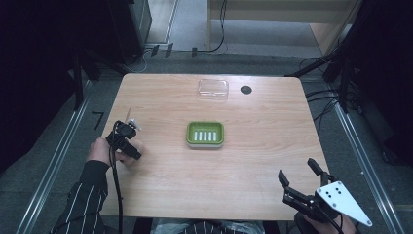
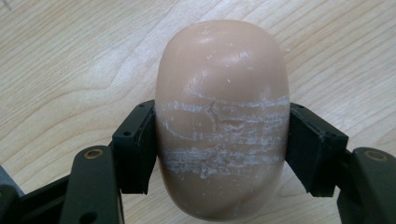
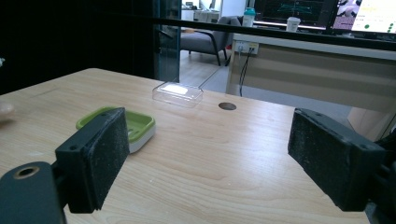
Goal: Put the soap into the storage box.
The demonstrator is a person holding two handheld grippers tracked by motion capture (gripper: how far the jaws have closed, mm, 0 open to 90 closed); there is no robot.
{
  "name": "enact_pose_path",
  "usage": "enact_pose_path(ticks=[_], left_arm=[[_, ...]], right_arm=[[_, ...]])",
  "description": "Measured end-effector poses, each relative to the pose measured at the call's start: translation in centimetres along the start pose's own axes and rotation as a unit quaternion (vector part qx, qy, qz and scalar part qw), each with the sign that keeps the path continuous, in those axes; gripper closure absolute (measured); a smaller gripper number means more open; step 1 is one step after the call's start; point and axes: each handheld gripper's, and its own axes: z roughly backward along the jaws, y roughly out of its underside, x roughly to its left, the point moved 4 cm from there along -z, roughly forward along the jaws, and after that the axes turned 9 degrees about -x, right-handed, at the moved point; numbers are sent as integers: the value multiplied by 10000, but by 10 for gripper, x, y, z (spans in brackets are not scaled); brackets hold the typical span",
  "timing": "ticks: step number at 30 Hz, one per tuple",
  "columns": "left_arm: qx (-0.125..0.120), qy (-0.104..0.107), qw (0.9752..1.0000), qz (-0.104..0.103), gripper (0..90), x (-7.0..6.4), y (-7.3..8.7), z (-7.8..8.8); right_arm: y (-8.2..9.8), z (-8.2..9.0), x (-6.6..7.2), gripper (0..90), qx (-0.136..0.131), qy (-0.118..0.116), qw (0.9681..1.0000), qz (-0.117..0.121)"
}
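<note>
Left gripper [image 2: 219,149]: closed on a tan bar of soap [image 2: 222,116], one black pad pressed to each long side, near the left edge of the table [image 1: 253,161] in the high view.
Right gripper [image 1: 299,176]: jaws spread wide with nothing between them, hovering over the table's near right corner.
Soap: smooth, rounded oval, with whitish scuff lines across its middle; it sits low over the wood, but whether it touches the table I cannot tell.
Long axis: in the left gripper view it runs straight away from the camera, in line with the jaws, so the grip crosses the bar's narrow width; one rounded end points forward past the pads.
Soap dish [image 1: 205,134]: green with a white slotted insert, at the table's centre, well apart from the soap.
Clear lid [image 1: 213,89]: transparent plastic, at the far edge beside a dark round hole [image 1: 246,89] in the tabletop.
Step in hand: judging by the layout, the soap is gripped and ready to be carried to the dish.
Next move: probably lift, travel right toward the centre, and turn the bar so its length matches the dish's longer side before lowering.
Risk: slick soap could slide between the pads.
</note>
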Motion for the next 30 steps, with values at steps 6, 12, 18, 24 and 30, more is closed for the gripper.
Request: enact_pose_path(ticks=[6, 12, 18, 24, 30], left_arm=[[-1, 24, 9999, -122, 336, -5, -3, 1], [-11, 50, 9997, -225, 336, -10, -6, 2], [-62, 92, 9994, -327, 336, -16, -10, 5], [-88, 126, 9990, -409, 335, -21, -13, 7], [-93, 178, 9985, -518, 336, -26, -19, 9]], right_arm=[[0, 0, -1, 132, -3, 8, 10000, -2], [0, 0, -1, 132, -7, 7, 10000, 5], [0, 0, -1, 132, 1, 8, 10000, 2], [0, 0, -1, 132, 8, 12, 10000, 3], [0, 1, -1, 132, 6, 23, 10000, -9]])
